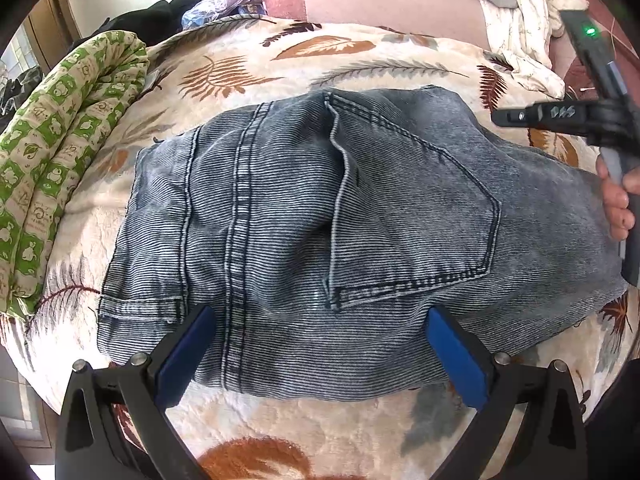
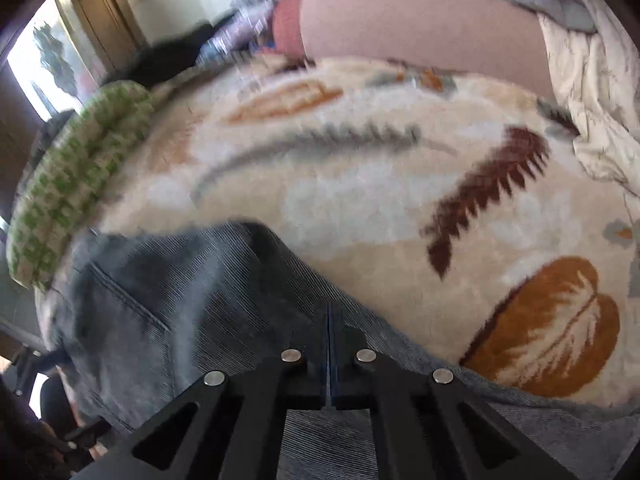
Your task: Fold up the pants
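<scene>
The right gripper [image 2: 331,320], jaws pinched together over the jeans [image 1: 320,220] at their 3 o'clock end, looks mid-fold, while the left gripper [image 1: 320,340] waits with wide, empty jaws and should next help press the fold flat.

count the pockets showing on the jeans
1: a back pocket on the jeans, right of the centre seam in the left wrist view. Others may be folded underneath.

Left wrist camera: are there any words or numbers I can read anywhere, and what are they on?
"DAS", or something close: pale handwritten marks on the black body of the right gripper; the letters are unclear.
Green quilt: small printed marks in its squares, too small to read.
Jeans: no label or writing shows.
Leaf blanket: pictures only, no words.
Right wrist view: blurred, nothing readable.
</scene>
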A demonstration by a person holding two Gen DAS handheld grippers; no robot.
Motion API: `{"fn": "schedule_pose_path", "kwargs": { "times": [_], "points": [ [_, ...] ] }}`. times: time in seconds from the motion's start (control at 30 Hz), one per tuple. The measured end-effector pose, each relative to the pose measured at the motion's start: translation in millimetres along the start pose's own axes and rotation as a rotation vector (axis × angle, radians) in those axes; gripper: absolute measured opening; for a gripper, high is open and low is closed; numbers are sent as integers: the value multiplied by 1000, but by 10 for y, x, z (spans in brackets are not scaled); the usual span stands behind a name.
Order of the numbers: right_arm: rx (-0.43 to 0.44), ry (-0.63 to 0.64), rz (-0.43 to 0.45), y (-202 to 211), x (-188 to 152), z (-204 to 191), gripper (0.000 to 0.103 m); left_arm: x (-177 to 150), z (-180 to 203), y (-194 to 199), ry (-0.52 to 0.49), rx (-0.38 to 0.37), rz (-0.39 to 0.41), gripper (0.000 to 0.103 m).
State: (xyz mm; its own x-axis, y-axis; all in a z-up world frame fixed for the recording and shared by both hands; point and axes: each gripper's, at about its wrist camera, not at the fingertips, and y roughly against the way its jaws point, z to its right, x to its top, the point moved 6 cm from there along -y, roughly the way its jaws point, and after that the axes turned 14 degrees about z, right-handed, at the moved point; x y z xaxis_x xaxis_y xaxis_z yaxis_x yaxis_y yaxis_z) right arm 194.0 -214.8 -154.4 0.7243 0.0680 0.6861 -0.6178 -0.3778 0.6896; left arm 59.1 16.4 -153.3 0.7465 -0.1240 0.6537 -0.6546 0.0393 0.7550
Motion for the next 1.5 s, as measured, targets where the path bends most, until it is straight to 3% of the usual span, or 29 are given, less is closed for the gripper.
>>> {"fn": "schedule_pose_path", "kwargs": {
  "times": [0.17,0.33,0.5,0.57,0.6,0.63,0.77,0.97,1.07,1.13,1.2,1.5],
  "points": [
    [142,-72,29,40,62,-116,4,-25,11,-20,-10,10,-2,103],
    [197,-89,4,-125,0,-262,4,-36,7,-8,-8,6,-3,103],
    [198,-100,-8,-189,-22,-296,8,-42,13,-8,-14,4,0,103],
    [197,-105,1,-192,-14,-281,29,-46,13,-6,-10,0,-1,103],
    [194,-115,18,-178,5,-272,49,-47,11,-5,-9,-2,0,103],
    [199,-124,38,-157,25,-263,59,-45,8,-7,-10,-3,1,103],
    [297,-152,92,-37,139,-325,59,-56,8,-3,-10,-5,3,103],
    [252,-147,70,-185,117,-352,55,-58,13,-2,-16,-5,6,103],
    [237,-157,47,-347,71,-320,42,-62,16,0,-17,-7,8,103],
    [235,-151,37,-416,48,-331,20,-65,15,1,-17,-10,7,103],
    [223,-127,41,-449,37,-358,10,-64,17,1,-14,-12,6,103],
    [164,-87,184,-236,335,-425,4,84,-39,63,-33,34,50,103]
  ]
}}
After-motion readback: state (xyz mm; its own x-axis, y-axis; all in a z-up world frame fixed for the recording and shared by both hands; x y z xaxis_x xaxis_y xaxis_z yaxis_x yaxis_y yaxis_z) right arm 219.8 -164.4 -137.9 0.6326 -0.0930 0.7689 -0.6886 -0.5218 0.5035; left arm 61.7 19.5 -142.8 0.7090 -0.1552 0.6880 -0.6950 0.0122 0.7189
